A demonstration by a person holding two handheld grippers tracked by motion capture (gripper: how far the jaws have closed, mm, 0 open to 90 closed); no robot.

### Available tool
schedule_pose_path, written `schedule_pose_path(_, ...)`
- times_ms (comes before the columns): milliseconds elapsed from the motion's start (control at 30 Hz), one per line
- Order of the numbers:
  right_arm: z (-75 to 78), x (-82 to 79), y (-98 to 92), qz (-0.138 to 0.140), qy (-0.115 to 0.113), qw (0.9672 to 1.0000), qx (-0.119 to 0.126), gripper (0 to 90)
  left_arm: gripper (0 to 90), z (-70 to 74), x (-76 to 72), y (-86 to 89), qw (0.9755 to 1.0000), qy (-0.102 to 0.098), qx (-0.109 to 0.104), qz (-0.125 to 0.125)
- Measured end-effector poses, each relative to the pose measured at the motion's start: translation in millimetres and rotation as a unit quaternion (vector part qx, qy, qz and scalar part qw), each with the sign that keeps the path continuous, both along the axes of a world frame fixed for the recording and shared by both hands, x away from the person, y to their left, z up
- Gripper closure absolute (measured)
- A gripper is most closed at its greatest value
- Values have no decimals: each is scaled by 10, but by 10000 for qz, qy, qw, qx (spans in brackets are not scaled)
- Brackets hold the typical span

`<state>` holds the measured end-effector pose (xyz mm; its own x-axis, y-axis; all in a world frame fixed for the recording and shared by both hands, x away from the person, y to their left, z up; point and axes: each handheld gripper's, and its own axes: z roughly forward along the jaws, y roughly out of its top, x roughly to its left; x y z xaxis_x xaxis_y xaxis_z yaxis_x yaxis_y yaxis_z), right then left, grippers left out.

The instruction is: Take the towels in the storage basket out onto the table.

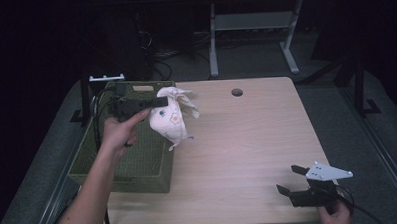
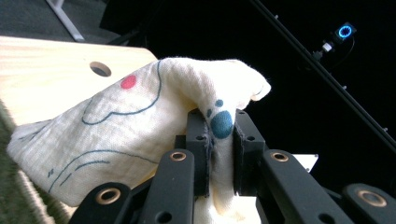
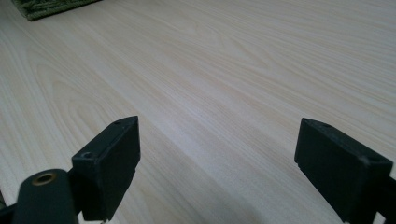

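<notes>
My left gripper [image 1: 162, 101] is up over the far right corner of the green woven basket [image 1: 138, 164], and its jaws are clamped on a fold of a cream cloth [image 1: 170, 119]. In the left gripper view the fold [image 2: 219, 126] is pinched tight between the two black pads, a dark blue spot sitting right in the nip, and the rest of the cloth billows off to the left with thin blue lines and a red dot printed on it. From the high view the cloth hangs bunched from my jaws, partly over the basket's edge and partly over the wooden table [image 1: 247, 140]; I cannot tell whether its lowest corner touches the tabletop or hangs just clear of it. A small orange mark shows on its side.

My right gripper [image 1: 295, 181] is at the near right corner of the table, well apart from the cloth, its grey three-cornered plate on top. Its jaws stand wide, nothing between them; in the right gripper view I see bare pale wood between the two pads [image 3: 109, 163] and a corner of the basket far off.

The table has a round hole [image 1: 237, 92] near its far edge.
</notes>
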<state>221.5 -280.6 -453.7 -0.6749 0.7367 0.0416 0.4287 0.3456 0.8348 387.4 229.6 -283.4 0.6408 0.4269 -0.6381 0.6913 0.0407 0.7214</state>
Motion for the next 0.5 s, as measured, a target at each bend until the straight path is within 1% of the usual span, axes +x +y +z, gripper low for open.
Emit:
schedule_pose_path(167, -9, 14, -5, -16, 43, 10000, -3, 140, 798, -21, 31, -164, 9999, -2, 52, -137)
schedule_pose_path(267, -10, 19, -16, -42, 61, 10000, 16, 140, 798, -31, 53, -259, 9998, -28, 85, -167)
schedule_pose_path(333, -13, 22, -23, -30, 47, 10000, 20, 140, 798, -53, 72, -326, 9997, -27, 98, -216)
schedule_pose_path(467, -13, 20, -27, -51, 58, 10000, 23, 140, 798, -101, 95, -457, 9997, -38, 145, -185)
schedule_pose_path(500, -15, 25, -31, -61, 61, 10000, 23, 140, 798, -128, 111, -523, 9996, -7, 150, -235)
